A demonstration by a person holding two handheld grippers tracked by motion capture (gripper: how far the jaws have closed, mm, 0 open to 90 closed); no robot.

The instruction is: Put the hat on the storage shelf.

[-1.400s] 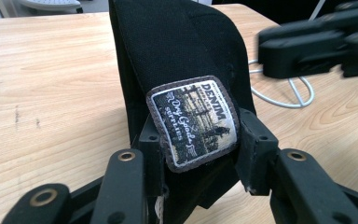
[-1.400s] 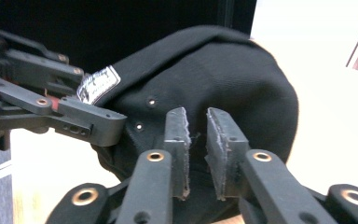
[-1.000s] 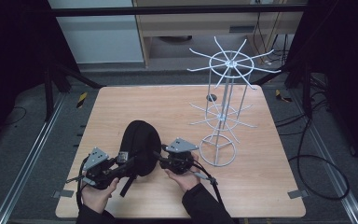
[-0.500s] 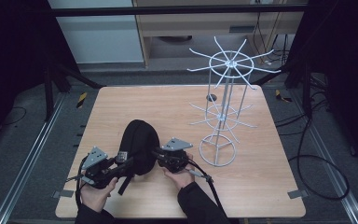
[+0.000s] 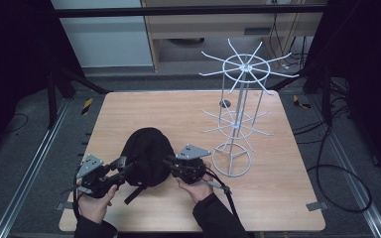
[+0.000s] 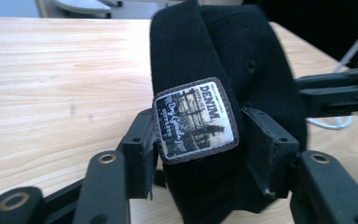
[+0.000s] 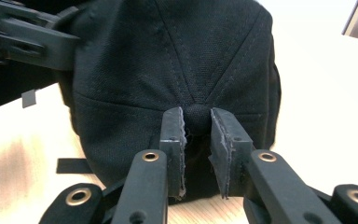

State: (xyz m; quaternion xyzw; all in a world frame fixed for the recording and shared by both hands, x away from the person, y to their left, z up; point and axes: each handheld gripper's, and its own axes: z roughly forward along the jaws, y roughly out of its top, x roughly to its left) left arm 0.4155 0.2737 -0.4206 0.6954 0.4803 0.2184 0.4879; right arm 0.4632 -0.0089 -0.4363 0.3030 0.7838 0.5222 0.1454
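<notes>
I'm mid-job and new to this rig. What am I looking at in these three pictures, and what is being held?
No robot arm here: a person holds a two-jaw gripper in each hand. The high view looks down on a wooden table from above. On it stand a white wire rack and a black cap. The other two pictures come from cameras riding on the grippers. The left gripper clamps the cap at its woven patch. The right gripper pinches the cap's top button.

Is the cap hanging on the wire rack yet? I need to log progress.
No. In the high view the black cap lies on the table, between both hand-held grippers, beside the white wire rack, whose arms are bare.
</notes>
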